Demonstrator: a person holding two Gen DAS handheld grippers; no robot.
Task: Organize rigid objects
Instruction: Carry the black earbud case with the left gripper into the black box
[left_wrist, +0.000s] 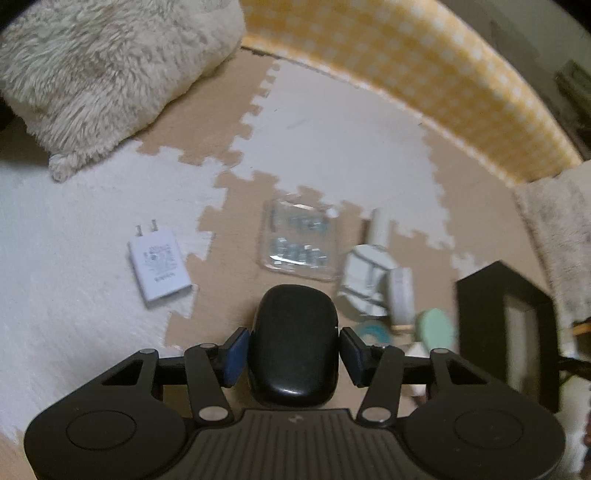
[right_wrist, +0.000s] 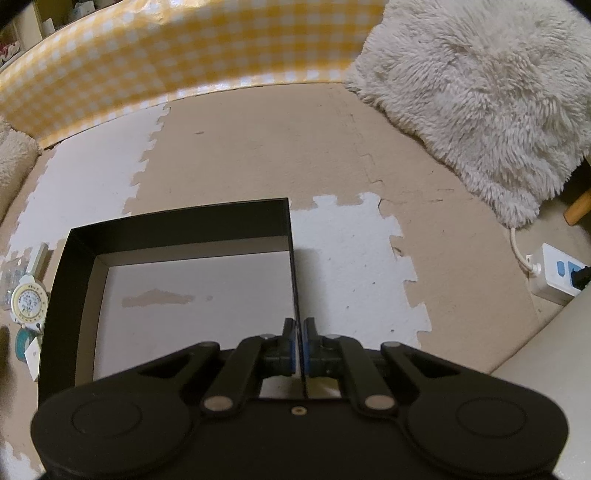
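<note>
Item: black case (left_wrist: 294, 343), clamped in your left gripper (left_wrist: 293, 352). Right gripper (right_wrist: 300, 341) pinches box (right_wrist: 177, 229) wall. Next: carry case into box.

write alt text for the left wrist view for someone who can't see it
The left gripper clamps a glossy black oval case above a tan and white puzzle-mat floor. Ahead lie a white charger and a clear packet; a black box stands at right.
</note>
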